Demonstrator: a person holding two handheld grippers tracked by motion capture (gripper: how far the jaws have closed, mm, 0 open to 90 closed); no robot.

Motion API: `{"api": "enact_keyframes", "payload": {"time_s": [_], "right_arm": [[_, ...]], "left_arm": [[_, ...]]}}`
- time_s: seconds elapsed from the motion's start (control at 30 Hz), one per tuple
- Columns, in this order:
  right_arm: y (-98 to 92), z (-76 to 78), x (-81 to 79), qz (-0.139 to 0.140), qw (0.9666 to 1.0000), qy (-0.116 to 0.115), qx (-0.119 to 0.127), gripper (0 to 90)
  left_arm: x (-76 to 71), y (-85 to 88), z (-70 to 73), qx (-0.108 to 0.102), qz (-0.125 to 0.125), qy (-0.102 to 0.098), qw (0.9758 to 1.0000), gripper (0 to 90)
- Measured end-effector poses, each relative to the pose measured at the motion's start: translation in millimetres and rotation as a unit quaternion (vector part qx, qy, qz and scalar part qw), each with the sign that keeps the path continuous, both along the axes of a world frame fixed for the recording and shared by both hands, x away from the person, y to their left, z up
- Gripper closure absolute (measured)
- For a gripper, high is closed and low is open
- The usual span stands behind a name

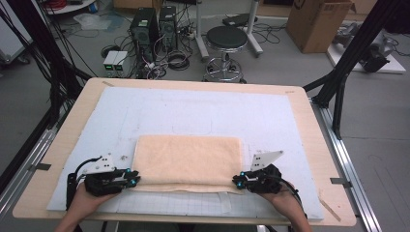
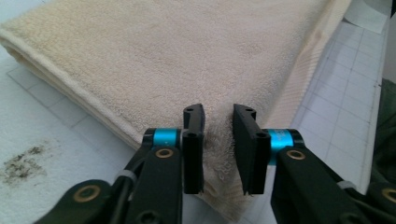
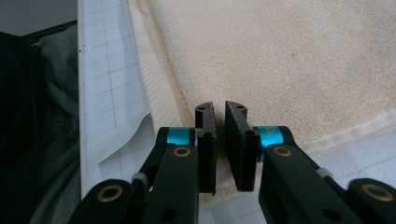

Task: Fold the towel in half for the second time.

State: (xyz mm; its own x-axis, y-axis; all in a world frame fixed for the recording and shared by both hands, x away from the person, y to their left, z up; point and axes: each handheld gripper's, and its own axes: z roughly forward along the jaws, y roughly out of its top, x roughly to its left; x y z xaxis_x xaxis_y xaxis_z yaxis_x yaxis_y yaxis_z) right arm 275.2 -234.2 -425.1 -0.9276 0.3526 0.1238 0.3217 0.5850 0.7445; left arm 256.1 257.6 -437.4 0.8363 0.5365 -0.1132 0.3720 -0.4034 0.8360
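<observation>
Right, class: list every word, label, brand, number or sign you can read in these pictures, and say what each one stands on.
None can be read.
Cardboard box: a dark mark near its top edge, too blurred to read.
Two small white units on the floor: any labels too small to tell.
Towel and gridded mat: no writing, only grid lines.

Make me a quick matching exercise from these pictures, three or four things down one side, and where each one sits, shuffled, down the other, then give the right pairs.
Things:
1. towel
2. left gripper
3. right gripper
4. round stool

Places:
A. on the floor beyond the table's far edge
B. at the towel's near left corner
C. folded flat on the white mat
D. at the towel's near right corner

Pairs: 1-C, 2-B, 3-D, 4-A
</observation>
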Motion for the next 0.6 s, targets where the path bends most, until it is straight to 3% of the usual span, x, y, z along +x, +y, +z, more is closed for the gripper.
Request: {"api": "enact_keyframes", "payload": {"time_s": [0.17,0.4,0.6], "right_arm": [[-0.8,9.0,-1.1,-0.003,0.9998,-0.007,0.017,85.7],[-5.7,27.4,-9.6,0.001,0.9972,-0.025,0.07,86.0],[-3.5,23.7,-17.5,0.019,0.9982,-0.014,0.056,85.9]], "left_arm": [[-1.2,1.4,4.5,-0.004,0.005,-0.011,0.9999,81.8],[-5.2,7.4,11.3,-0.02,0.01,-0.025,0.9994,82.6],[-11.5,8.5,7.6,-0.013,0.0,-0.015,0.9998,82.7]]}}
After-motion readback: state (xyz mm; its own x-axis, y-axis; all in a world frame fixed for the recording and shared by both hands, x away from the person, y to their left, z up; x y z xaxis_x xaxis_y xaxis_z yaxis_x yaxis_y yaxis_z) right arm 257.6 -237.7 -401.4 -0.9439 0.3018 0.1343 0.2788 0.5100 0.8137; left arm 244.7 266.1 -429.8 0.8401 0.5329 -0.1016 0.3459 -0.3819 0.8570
